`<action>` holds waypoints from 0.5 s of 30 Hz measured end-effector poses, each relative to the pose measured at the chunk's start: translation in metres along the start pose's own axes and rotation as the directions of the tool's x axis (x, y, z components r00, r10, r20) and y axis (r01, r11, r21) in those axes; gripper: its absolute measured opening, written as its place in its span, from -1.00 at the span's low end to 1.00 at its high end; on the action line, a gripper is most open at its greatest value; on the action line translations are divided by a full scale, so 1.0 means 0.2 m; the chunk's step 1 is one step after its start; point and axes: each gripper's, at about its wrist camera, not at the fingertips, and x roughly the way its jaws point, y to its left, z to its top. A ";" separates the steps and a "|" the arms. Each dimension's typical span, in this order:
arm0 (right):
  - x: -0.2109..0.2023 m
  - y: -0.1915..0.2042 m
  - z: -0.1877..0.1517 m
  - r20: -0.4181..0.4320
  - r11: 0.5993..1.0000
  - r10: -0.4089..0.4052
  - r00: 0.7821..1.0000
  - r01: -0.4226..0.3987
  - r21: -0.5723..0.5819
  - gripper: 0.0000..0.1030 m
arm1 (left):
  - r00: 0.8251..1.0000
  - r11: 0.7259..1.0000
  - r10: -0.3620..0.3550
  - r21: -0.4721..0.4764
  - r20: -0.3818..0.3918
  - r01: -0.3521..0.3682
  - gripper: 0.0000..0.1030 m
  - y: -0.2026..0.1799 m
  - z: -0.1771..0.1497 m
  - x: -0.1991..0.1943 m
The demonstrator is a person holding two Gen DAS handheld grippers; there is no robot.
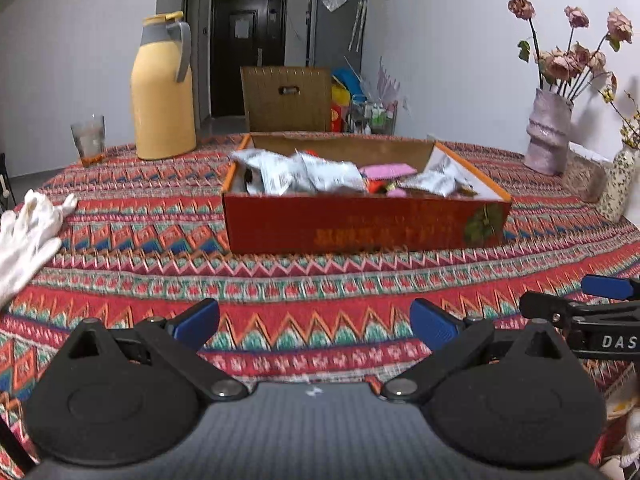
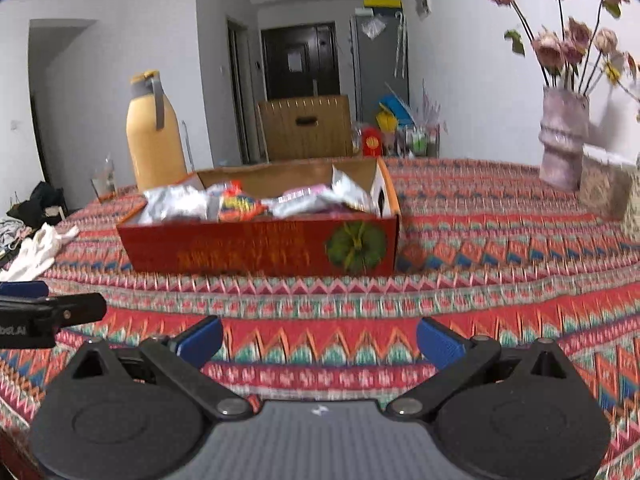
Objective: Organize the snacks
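Patterned cloth is covering the table and both tools are hovering over its near edge. I am holding the left gripper with its blue pads spread wide and nothing between them. I am holding the right gripper the same way, pads wide apart and empty. Each tool is showing at the edge of the other's view, so they are sitting just beside one another.

Beyond the fingers, a bare strip of cloth is separating both tools from the red box. Snack packets are lying heaped inside it, silver ones uppermost, a pink one among them. None are lying on the cloth in either view.

Further out, a yellow jug and a glass are standing behind the box on the left, a vase on the right, a white glove at the left edge.

Risks, as I am judging them: crinkly packets slipping from the pads; two tools colliding over one box; the low front wall catching a finger and dragging box and cloth.
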 end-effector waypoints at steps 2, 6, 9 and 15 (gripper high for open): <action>0.00 0.00 -0.02 -0.011 1.000 -0.002 1.000 0.002 0.001 1.00 | 1.000 1.000 -0.007 0.003 -0.005 0.007 1.00 0.00 -0.02 -0.01; -0.01 0.01 -0.05 -0.019 1.000 0.001 1.000 -0.001 0.003 1.00 | 1.000 1.000 -0.014 -0.002 -0.018 0.014 1.00 0.00 -0.04 -0.01; -0.01 0.01 -0.05 -0.021 1.000 0.003 1.000 -0.003 0.001 1.00 | 1.000 1.000 -0.015 -0.004 -0.024 0.015 1.00 0.00 -0.05 -0.01; -0.01 0.02 -0.05 -0.021 1.000 0.003 1.000 -0.003 -0.002 1.00 | 1.000 1.000 -0.018 -0.005 -0.025 0.017 1.00 0.00 -0.06 -0.01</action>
